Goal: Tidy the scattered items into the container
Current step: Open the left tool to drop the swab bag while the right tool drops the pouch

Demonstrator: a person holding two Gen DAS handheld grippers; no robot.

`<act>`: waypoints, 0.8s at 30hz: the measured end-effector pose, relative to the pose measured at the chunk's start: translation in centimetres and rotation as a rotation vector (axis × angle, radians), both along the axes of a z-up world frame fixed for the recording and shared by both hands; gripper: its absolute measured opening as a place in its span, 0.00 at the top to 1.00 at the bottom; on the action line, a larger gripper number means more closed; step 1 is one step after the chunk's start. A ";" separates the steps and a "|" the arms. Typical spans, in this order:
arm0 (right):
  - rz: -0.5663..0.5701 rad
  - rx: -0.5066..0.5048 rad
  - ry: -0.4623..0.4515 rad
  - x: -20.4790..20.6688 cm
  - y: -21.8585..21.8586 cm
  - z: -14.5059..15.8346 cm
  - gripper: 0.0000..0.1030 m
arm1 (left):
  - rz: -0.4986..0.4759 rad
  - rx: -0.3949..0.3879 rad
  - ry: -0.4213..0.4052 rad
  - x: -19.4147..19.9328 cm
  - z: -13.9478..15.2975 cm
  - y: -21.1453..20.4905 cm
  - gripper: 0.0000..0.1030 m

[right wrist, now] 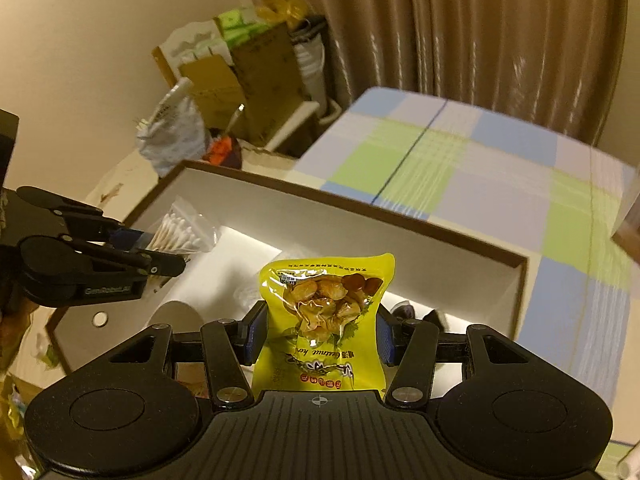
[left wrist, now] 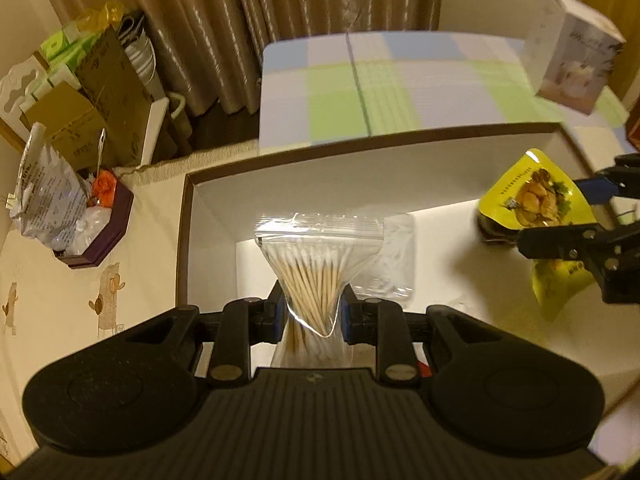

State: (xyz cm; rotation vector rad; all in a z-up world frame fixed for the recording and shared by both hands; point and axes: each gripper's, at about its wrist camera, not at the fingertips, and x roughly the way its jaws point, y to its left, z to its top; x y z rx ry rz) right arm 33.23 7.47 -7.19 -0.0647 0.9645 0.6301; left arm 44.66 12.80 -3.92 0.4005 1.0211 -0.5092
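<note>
At the left edge of the tabletop (left wrist: 48,320), which wears a cream cloth printed with small animals, sits a dark purple tray (left wrist: 108,236) stuffed with a crinkled printed bag (left wrist: 48,196) and something orange. Behind it, off the tabletop, cardboard boxes (left wrist: 100,92) lean against a brown curtain (left wrist: 224,20).

Next comes the container (left wrist: 188,220), a shallow white box with a brown rim. The left gripper (left wrist: 314,314) hangs over its left half, its blue-padded fingers (left wrist: 280,316) squeezed on the waist of a clear zip bag of cotton swabs (left wrist: 316,256), so that the bag pinches into an hourglass shape. The bag is above the box floor; whether it touches the floor cannot be told. A second clear plastic pouch (left wrist: 394,264) lies on the floor of the box just to its right.

Further right, over the right half of the box, the right gripper (right wrist: 318,338) has its fingers (right wrist: 256,336) clamped on both sides of a yellow chestnut snack packet (right wrist: 324,304), held upright with its print upside down. A dark item (right wrist: 404,310) lies in the box just beyond it.

Behind the box's far rim is a bed (right wrist: 480,168) with a blue, green and white checked cover.
</note>
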 end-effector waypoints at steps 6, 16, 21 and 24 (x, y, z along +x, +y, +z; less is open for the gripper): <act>-0.027 -0.017 0.022 1.1 0.7 -1.5 0.46 | 0.005 0.030 0.038 2.2 -2.8 -0.6 0.79; -0.043 -0.033 0.048 1.6 0.6 -2.8 0.46 | -0.024 0.062 0.017 2.7 -4.2 -1.2 0.74; -0.044 -0.033 0.050 1.6 0.9 -3.1 0.46 | -0.024 0.053 0.011 3.0 -3.7 -0.8 0.73; -0.045 -0.027 0.045 1.8 1.3 -3.2 0.46 | -0.029 0.045 0.009 2.9 -3.3 -0.6 0.73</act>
